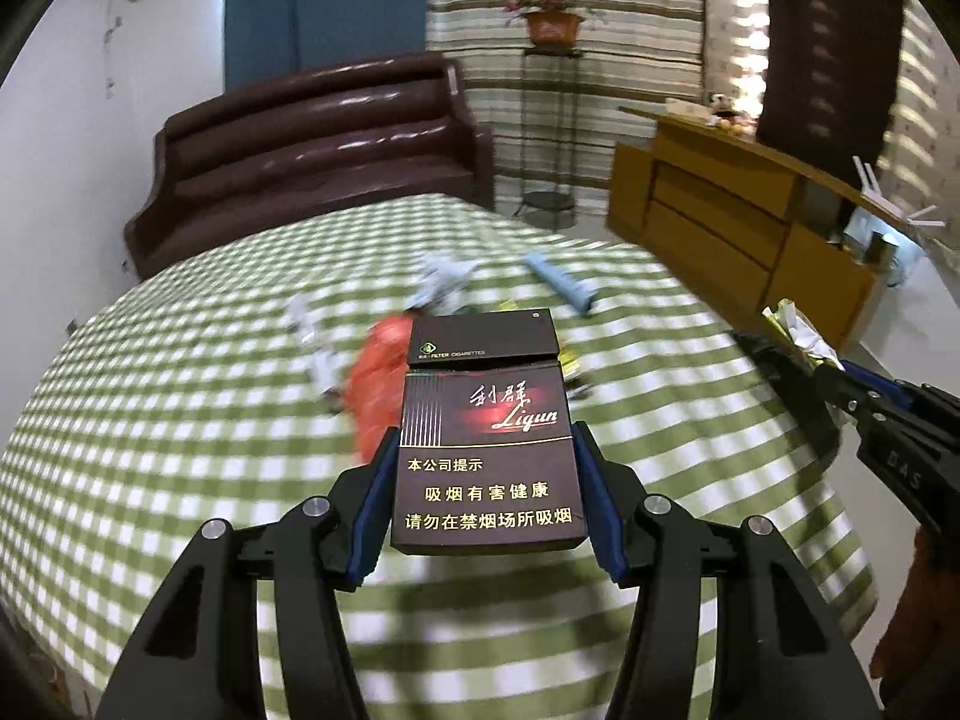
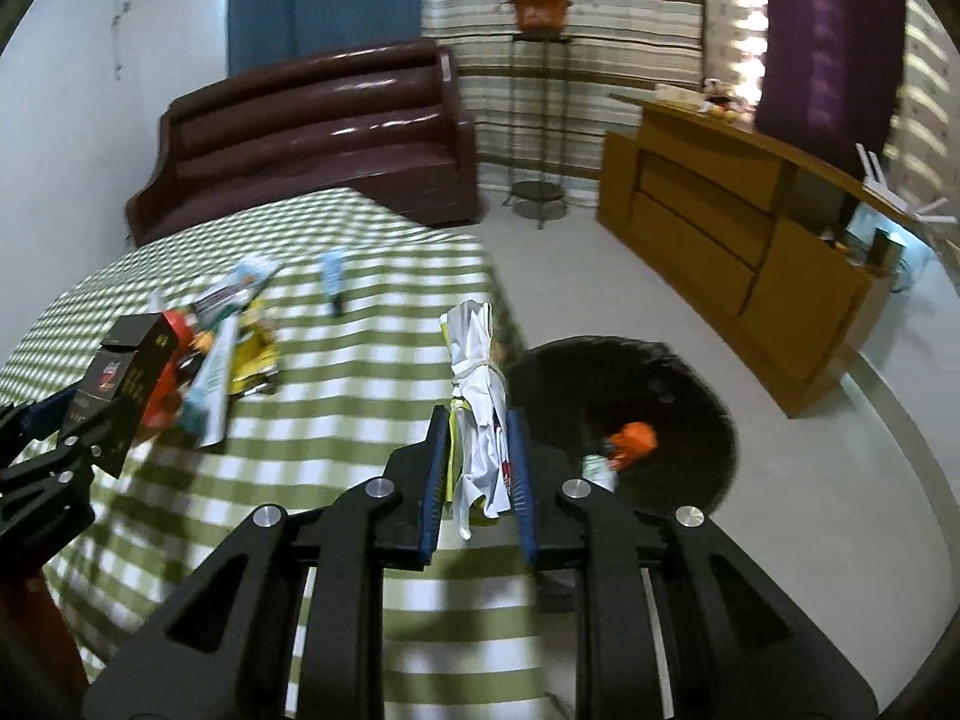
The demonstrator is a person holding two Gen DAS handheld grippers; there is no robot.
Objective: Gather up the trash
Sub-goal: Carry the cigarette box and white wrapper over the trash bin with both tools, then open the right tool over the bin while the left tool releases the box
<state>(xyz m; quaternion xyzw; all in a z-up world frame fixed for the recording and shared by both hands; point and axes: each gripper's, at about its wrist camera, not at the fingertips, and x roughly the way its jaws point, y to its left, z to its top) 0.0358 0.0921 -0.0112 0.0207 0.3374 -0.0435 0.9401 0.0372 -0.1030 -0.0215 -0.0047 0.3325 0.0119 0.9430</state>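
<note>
A dark cigarette pack (image 1: 487, 456) is sitting clamped between the jaws of the left gripper (image 1: 486, 492), held clear above the green-checked surface (image 1: 150, 420), its lid end pointing away from the camera. A crumpled white-and-yellow wrapper (image 2: 477, 420) is being pinched upright in the narrow jaws of the right gripper (image 2: 477, 468), just past the surface's edge. Beyond it, on the floor beside the surface, a black bin (image 2: 624, 408) is standing open with an orange scrap (image 2: 630, 438) already lying inside. So the carrying step looks to be in hand: both pieces are lifted and heading for disposal. The next move probably calls for bringing each load over the bin's mouth and opening the jaws there (the wrapper seems nearer to it than the pack). More litter is waiting on the surface: a red bag (image 1: 378, 384), a blue tube (image 1: 561, 285) and a few pale wrappers, all smeared by blur, so their labels are unreadable. The bin's near rim is being hidden behind the right gripper, and its depth is hard to judge.
</note>
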